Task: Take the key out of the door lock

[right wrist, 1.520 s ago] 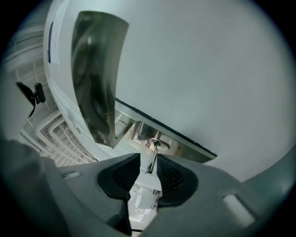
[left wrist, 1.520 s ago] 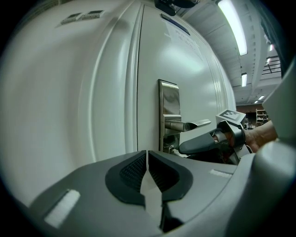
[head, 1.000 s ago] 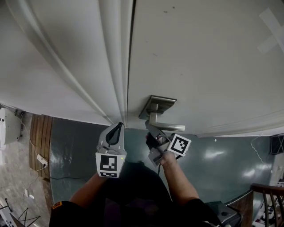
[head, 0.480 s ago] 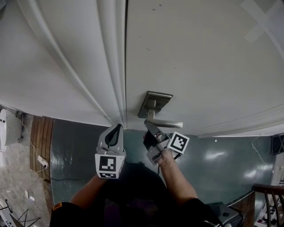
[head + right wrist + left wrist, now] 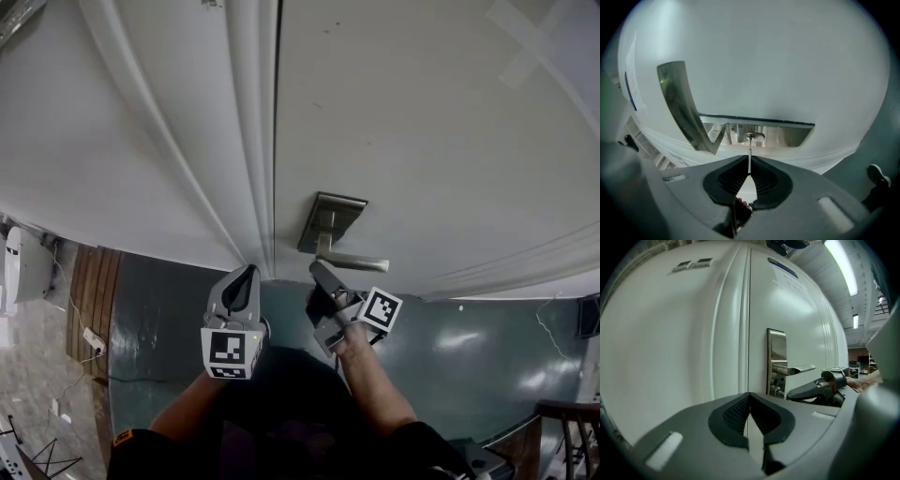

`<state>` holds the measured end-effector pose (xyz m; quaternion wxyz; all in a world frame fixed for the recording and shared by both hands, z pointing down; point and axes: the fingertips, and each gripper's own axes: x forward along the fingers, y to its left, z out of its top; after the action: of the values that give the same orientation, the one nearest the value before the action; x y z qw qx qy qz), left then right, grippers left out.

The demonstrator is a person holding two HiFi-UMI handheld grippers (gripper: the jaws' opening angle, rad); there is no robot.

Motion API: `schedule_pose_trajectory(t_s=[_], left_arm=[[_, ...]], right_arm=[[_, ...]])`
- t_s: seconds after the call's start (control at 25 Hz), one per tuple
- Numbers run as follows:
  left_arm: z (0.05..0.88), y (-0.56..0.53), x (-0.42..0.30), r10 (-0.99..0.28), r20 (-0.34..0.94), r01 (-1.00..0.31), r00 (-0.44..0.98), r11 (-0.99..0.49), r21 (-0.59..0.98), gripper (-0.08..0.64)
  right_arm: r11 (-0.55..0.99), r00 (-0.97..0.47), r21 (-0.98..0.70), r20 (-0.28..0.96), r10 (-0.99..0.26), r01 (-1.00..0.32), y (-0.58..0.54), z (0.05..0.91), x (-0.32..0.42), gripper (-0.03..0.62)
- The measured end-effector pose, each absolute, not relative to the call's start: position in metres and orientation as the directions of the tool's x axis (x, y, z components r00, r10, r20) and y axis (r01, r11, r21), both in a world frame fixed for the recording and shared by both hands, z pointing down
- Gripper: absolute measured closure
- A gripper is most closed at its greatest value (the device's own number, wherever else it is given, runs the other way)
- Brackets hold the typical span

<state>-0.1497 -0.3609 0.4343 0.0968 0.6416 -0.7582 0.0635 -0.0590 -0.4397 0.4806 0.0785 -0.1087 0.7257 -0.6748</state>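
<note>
Below the lever handle (image 5: 361, 262) of the white door (image 5: 422, 112), the right tool (image 5: 317, 270) was held up against the metal lock plate (image 5: 330, 217). Seen along that tool (image 5: 749, 164), its two jaws were pressed together on the key (image 5: 749, 152), which was presented edge-on as a thin pale strip. The strip ran from between the dark ribbed pads (image 5: 764, 180) straight to the keyhole (image 5: 751, 137) in the lock plate (image 5: 787, 133), so the key was seated in the lock, with the lever handle (image 5: 679, 103) curving away to one side of it.

The left tool (image 5: 246, 272) was held just beside the right one, level with the seam between the door and the moulded door frame (image 5: 248, 122), and apart from both. Its jaws (image 5: 750, 401) were closed on each other, and only a narrow slit of the door's surface was seen between their tips. From that side the lock plate (image 5: 776, 348) and the lever handle (image 5: 799, 369) were shown upright on the door, with the right tool (image 5: 790, 393) reaching in under the handle. A dark grey-green floor (image 5: 169, 309) was seen beneath both tools.
</note>
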Motion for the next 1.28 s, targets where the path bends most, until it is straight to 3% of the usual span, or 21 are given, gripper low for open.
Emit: schedule_pose_trajectory(t_s=[0.28,0.56,0.84,1.28], left_arm=[[0.428,-0.356,-0.136,-0.966,0.224,-0.986,-0.133,0.151,0.065,0.545],[0.420,-0.337,-0.106,-0.968,0.225,-0.985,-0.114,0.140,0.104,0.545],[0.405,-0.306,-0.073,-0.965,0.224,-0.982,-0.139,0.164,0.095,0.545],[0.401,-0.262,-0.046,-0.959,0.248,-0.986,-0.138,0.157,0.058,0.545]], right_arm=[[0.119,-0.976,-0.991,0.031,-0.214,-0.057,-0.400,0.468,-0.040,0.577],[0.438,-0.981,-0.881,0.121,-0.155,-0.177,-0.358,0.442,-0.008,0.577],[0.646,-0.986,-0.745,0.112,-0.123,-0.165,-0.323,0.415,0.017,0.577],[0.830,-0.949,-0.464,0.195,-0.246,-0.311,-0.292,0.401,0.041,0.577]])
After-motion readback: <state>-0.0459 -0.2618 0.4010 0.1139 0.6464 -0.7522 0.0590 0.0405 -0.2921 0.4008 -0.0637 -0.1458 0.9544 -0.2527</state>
